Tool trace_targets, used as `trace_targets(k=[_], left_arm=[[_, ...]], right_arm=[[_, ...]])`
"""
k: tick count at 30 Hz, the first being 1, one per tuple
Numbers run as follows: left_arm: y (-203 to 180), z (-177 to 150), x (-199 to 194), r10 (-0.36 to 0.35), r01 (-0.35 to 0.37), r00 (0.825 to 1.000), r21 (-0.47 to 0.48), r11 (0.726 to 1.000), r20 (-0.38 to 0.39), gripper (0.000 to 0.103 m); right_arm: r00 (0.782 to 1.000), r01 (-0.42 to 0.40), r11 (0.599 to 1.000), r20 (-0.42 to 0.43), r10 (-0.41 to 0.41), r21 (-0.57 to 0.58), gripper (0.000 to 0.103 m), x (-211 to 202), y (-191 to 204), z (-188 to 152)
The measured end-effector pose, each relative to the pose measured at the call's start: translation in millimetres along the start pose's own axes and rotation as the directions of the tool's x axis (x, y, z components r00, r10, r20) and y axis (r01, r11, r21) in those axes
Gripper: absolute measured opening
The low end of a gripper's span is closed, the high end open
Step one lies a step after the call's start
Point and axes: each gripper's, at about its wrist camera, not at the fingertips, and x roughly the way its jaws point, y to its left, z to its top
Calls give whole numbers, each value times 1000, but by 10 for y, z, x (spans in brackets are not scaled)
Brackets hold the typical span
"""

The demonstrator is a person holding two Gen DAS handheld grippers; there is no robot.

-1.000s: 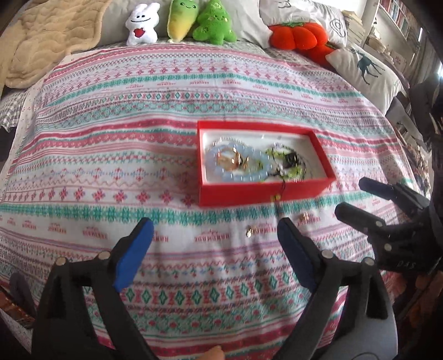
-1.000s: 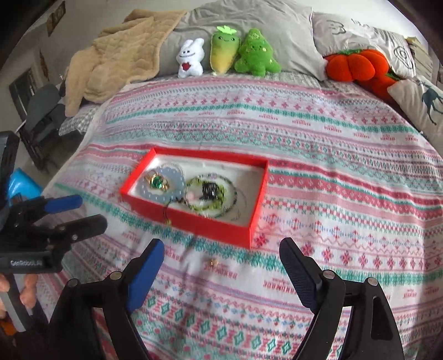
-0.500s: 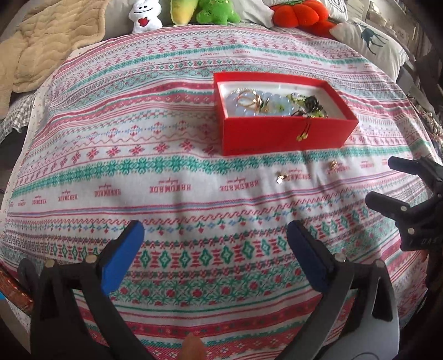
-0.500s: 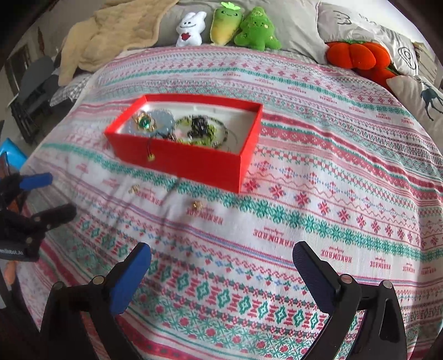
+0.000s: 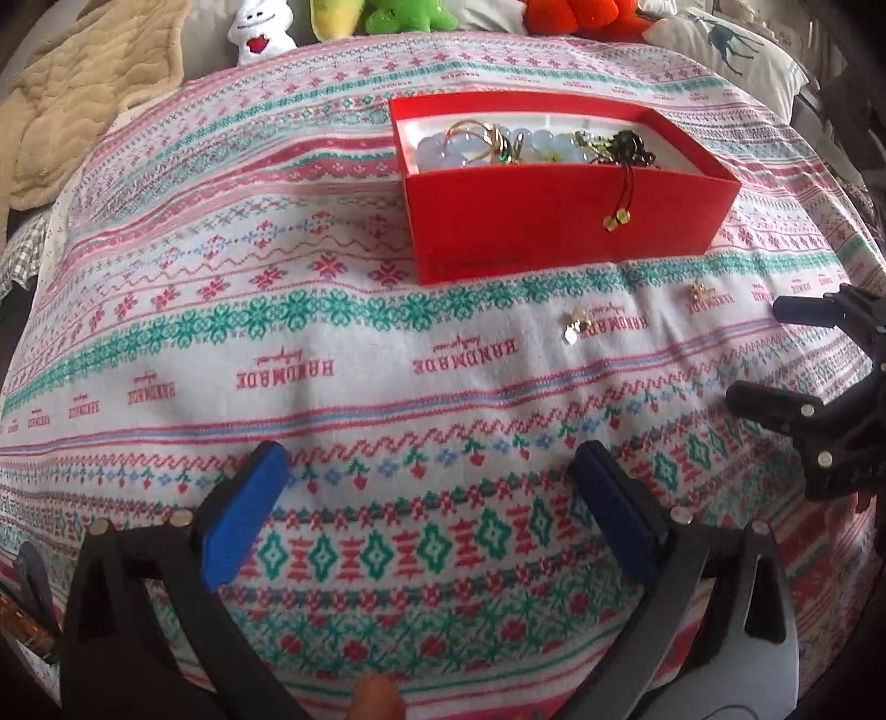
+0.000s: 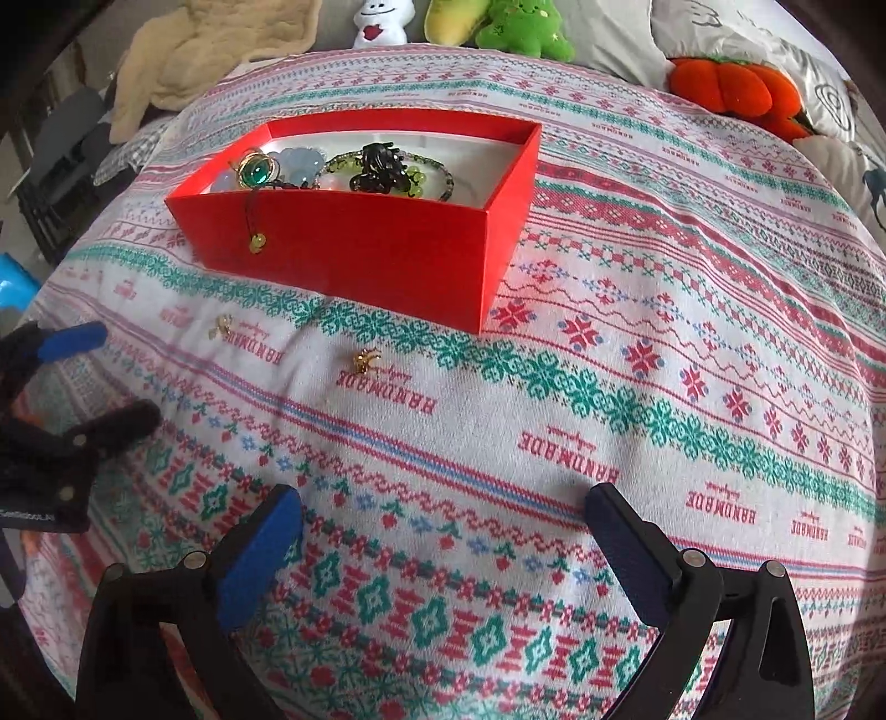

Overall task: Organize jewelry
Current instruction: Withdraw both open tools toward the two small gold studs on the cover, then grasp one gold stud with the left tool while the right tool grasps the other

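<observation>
A red box (image 5: 554,216) (image 6: 360,255) stands on the patterned bedspread and holds a pale blue bead bracelet (image 5: 443,149), a gold ring with a green stone (image 6: 253,169) and a green bead bracelet with a black ornament (image 6: 382,166). A cord with gold beads (image 5: 617,219) hangs over its front wall. Two small gold earrings (image 5: 573,324) (image 5: 696,291) lie loose in front of the box, also in the right wrist view (image 6: 365,359) (image 6: 223,325). My left gripper (image 5: 429,459) hovers open over bare cloth short of them. My right gripper (image 6: 443,498) is open too, nothing between its fingers.
Plush toys (image 6: 520,27), an orange pumpkin cushion (image 6: 731,88) and pillows line the far end of the bed. A beige blanket (image 5: 72,111) lies at the far left. Each gripper shows at the side of the other's view (image 5: 767,349) (image 6: 119,374).
Both grippers have come down closer to the bedspread, so the box and earrings look larger and nearer. Both pairs of jaws have spread a little wider.
</observation>
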Motion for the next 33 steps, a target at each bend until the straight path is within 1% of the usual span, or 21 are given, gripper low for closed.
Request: trace_targets(k=[3,5,11,13,16,18,23,24,29,33], left_arm=[[-33,30,47,14,-14,1000,12,1000,6,103],[-51,69,62,22,-22,1000,21,1000,6,103],[-91,148,56,13,-14,1000,54,998,16,103],[-111,153,51,8,-9,1000,62,998,16,103],[-139,144,50,11,-12,1000,71,997,17,103],[-131,147,64,9,-10,1000,70,998,12,103],[-116,135,105,0,0,1000,38,999,4,103],[-116,129,107,1,-1,1000,35,999,8,103],[-116,112,104,4,-5,1000,35,999,17,103],[-124,110,97,11,-11,1000,36,999,19,103]], right_arm=[[999,4,1000,32,-4,-17,103,34,13,24],[999,4,999,39,-3,-33,103,66,17,77],[997,5,997,83,2,-79,103,109,57,205],[996,-3,997,86,10,-80,103,133,61,258],[996,-6,996,88,13,-84,100,146,84,295],[996,-8,996,93,16,-86,96,149,104,321],[994,-7,995,110,18,-101,78,122,185,342],[994,-6,995,112,18,-104,76,121,197,347],[992,-13,995,121,25,-97,55,117,213,392],[991,-9,995,128,23,-103,48,105,239,393]])
